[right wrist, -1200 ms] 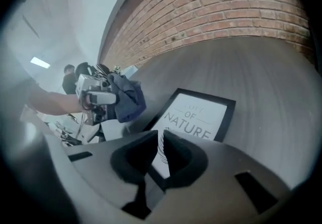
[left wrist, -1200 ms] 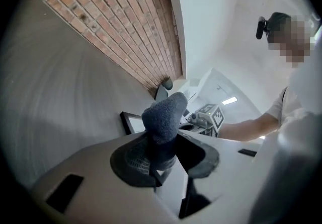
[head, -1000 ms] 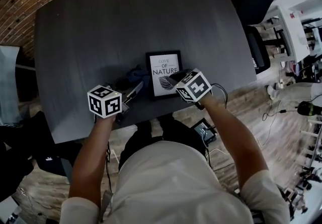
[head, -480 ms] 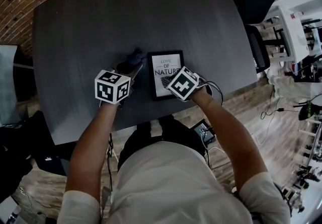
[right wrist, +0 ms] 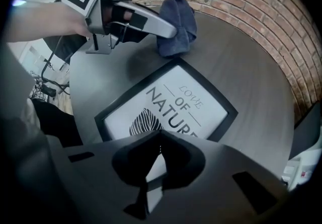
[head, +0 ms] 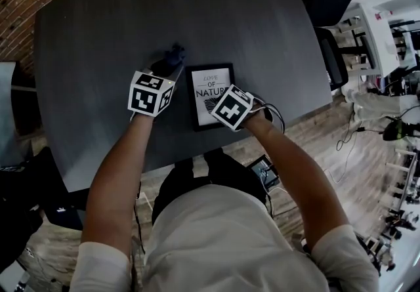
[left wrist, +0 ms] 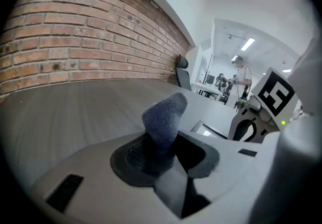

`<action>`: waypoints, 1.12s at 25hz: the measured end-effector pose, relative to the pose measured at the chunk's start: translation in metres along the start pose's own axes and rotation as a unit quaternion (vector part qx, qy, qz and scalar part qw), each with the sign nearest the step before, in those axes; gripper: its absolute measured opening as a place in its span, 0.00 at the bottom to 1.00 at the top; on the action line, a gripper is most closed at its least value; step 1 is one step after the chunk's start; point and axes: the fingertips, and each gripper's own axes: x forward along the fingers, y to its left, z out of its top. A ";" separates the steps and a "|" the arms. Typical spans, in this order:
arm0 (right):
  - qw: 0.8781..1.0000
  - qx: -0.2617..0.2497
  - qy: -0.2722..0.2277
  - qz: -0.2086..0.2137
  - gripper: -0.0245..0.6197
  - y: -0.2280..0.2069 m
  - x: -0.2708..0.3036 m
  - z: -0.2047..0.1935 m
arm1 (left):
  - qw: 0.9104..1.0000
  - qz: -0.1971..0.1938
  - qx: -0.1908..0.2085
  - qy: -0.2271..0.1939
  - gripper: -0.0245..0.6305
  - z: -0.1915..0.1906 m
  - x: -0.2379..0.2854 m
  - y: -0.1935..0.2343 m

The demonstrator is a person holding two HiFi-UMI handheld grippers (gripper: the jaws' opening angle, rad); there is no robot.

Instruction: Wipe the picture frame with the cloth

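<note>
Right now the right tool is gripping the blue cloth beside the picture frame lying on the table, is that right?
Not quite: it is the left tool that grips the blue cloth, pinched between its jaws in the left gripper view. The right tool is shut on nothing above the picture frame. The rest holds: the cloth is beside the frame, which lies on the table.

In the head view the right gripper covers the picture frame at its 5 o'clock corner, hiding the print's last letter and part of the leaf drawing. The cloth peeks out only at 1 o'clock of the left gripper, its lower part buried between the jaws. The people in the left gripper view are too small to make out.
</note>
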 end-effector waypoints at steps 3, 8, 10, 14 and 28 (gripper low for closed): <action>1.000 -0.005 0.004 0.001 0.06 0.000 0.001 -0.002 | 1.000 -0.017 0.002 0.002 0.23 -0.001 0.009 -0.008; 1.000 -0.013 0.011 0.004 0.06 0.000 0.002 -0.002 | 0.998 -0.062 -0.032 0.004 0.22 -0.008 0.014 -0.021; 1.000 -0.014 0.011 0.006 0.06 -0.001 0.002 -0.003 | 0.996 -0.075 -0.045 0.004 0.22 -0.010 0.013 -0.025; 1.000 -0.011 0.012 0.011 0.06 -0.001 0.001 -0.004 | 0.993 -0.092 -0.078 0.003 0.21 -0.014 0.011 -0.030; 1.000 -0.013 0.017 0.019 0.06 0.001 0.004 -0.002 | 0.985 -0.124 -0.123 0.006 0.21 -0.030 -0.003 -0.050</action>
